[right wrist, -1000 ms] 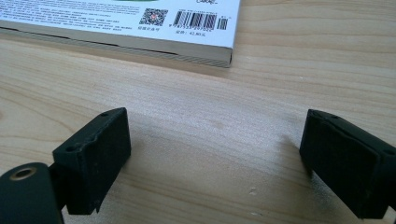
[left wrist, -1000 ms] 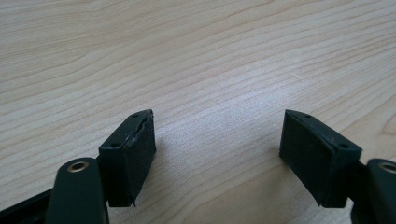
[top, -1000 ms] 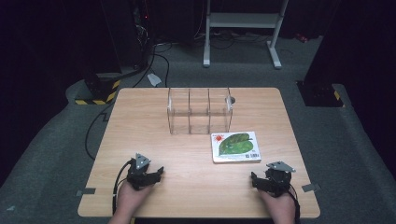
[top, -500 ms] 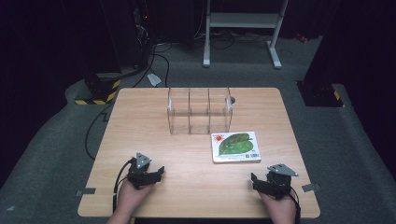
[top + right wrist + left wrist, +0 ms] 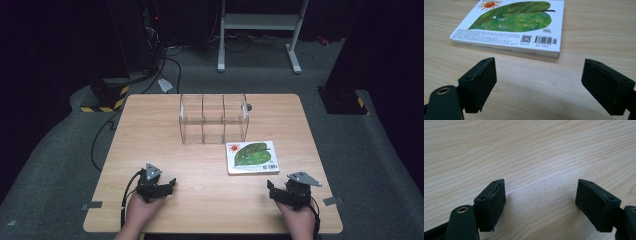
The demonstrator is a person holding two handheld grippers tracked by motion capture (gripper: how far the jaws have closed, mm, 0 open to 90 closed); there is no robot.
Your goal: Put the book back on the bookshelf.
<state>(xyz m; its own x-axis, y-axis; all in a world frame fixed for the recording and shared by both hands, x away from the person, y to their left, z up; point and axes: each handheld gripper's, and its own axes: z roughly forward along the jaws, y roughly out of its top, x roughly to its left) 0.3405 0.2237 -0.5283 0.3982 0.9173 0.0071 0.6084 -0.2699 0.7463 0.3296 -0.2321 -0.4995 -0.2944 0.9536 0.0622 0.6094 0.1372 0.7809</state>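
While your right gripper (image 5: 539, 87) holds its jaws wide and empty just short of the book (image 5: 511, 25), which lies flat on the tabletop (image 5: 200, 200) beside the clear divider (image 5: 213, 119), a low approach risks shoving it. Your left gripper (image 5: 540, 205) rests equally wide, empty.

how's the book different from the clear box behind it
The book lies flat and is opaque, its cover white with a green leaf and a small sun; the clear box stands upright, see-through, split into three compartments. The book lies nearer the right gripper; the box sits farther back. Both rest on the table, untouched.
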